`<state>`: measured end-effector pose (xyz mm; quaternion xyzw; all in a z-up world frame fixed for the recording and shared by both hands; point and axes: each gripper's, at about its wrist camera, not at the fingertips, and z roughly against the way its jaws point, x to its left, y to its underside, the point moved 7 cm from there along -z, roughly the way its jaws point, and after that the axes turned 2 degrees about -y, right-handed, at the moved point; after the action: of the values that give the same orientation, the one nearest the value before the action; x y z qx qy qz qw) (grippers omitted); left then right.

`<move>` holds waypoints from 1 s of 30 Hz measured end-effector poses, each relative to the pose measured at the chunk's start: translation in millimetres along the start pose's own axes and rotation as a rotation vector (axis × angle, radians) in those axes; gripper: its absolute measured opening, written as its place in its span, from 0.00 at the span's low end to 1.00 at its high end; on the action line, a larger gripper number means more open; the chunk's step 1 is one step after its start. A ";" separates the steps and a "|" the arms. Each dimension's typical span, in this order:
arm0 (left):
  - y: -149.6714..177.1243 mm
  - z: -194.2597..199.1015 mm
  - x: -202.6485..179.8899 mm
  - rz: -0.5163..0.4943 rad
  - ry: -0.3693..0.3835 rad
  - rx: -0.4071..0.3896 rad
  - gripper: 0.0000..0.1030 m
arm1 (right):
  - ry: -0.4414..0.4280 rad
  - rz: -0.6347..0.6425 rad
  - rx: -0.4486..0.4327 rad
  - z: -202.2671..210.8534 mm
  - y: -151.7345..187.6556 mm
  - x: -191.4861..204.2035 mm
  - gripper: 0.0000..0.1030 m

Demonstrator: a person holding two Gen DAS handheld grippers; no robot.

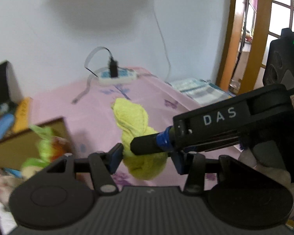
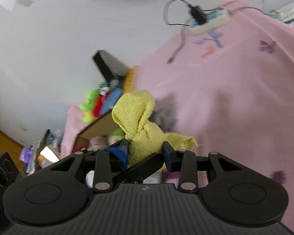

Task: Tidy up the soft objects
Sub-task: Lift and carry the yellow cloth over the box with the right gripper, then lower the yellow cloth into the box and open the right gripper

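Note:
A crumpled yellow cloth hangs in the air over the pink bedsheet, held by both grippers. My left gripper is shut on its lower bunch, one blue-padded finger on each side. From the right, my right gripper reaches in and its black finger presses into the same bunch. In the right wrist view the yellow cloth rises in a loop from between the right gripper's fingers, which are shut on it. A black finger of the left gripper crosses just below.
A cardboard box with plush toys sits at the bed's left side. A white power strip with a plugged cable lies by the far wall. Folded bedding and a wooden frame are at the right.

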<state>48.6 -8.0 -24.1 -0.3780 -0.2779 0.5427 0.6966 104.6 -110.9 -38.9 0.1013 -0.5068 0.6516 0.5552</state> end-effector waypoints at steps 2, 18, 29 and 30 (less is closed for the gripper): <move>-0.9 16.7 16.9 -0.002 -0.026 -0.025 0.47 | -0.030 0.016 -0.007 -10.6 1.6 18.1 0.20; 35.9 54.4 116.6 0.023 -0.083 0.007 0.47 | 0.018 0.082 -0.005 -87.9 44.5 77.3 0.22; 71.7 25.5 121.9 0.003 -0.005 0.115 0.50 | 0.121 0.063 -0.037 -85.5 54.6 68.1 0.23; 71.2 24.7 123.3 0.004 -0.003 0.116 0.52 | 0.123 0.062 -0.043 -84.0 54.2 68.4 0.23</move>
<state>21.6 125.6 -72.1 -0.3367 -0.2463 0.5598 0.7160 71.2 3.5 -60.2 0.0333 -0.4886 0.6623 0.5670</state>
